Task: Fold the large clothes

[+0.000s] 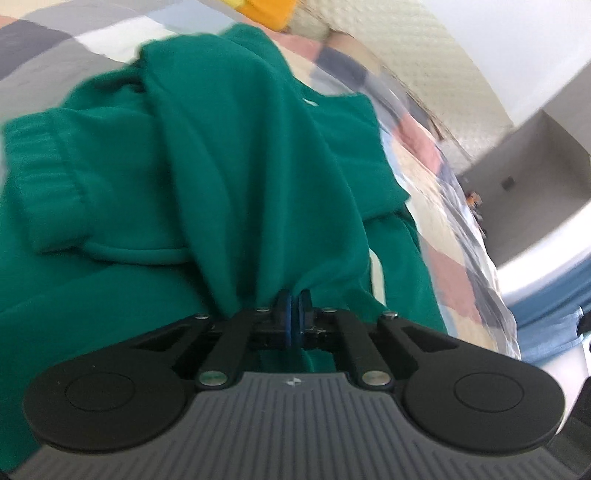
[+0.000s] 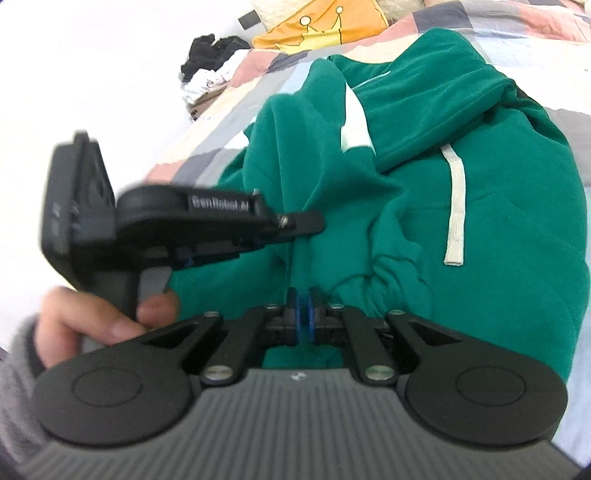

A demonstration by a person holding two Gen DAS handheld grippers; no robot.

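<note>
Both tongs are clenched on fabric of the green hoodie [image 2: 424,184]. Left tongs [image 1: 294,299]: blue pads pressed together with a gathered pinch of cloth rising from between them. Right tongs [image 2: 305,299]: pads closed on a fold at the near edge of the garment. In the right wrist view the left tongs [image 2: 295,225] reach in from the side, close to the right tongs, gripped by the person's hand [image 2: 92,325] in a grey sleeve. Two grips set near each other on the near edge probably serve to lift and carry that edge over as one fold.

The hoodie lies spread on the bed, on a checked quilt [image 1: 443,147]. A ribbed cuff [image 1: 40,162] rests on the body; a white drawstring [image 2: 456,206] lies down the front.

Containers: none in view. Beyond the garment sit an orange cushion [image 2: 325,26] and a small heap of dark and white clothes [image 2: 210,70].
</note>
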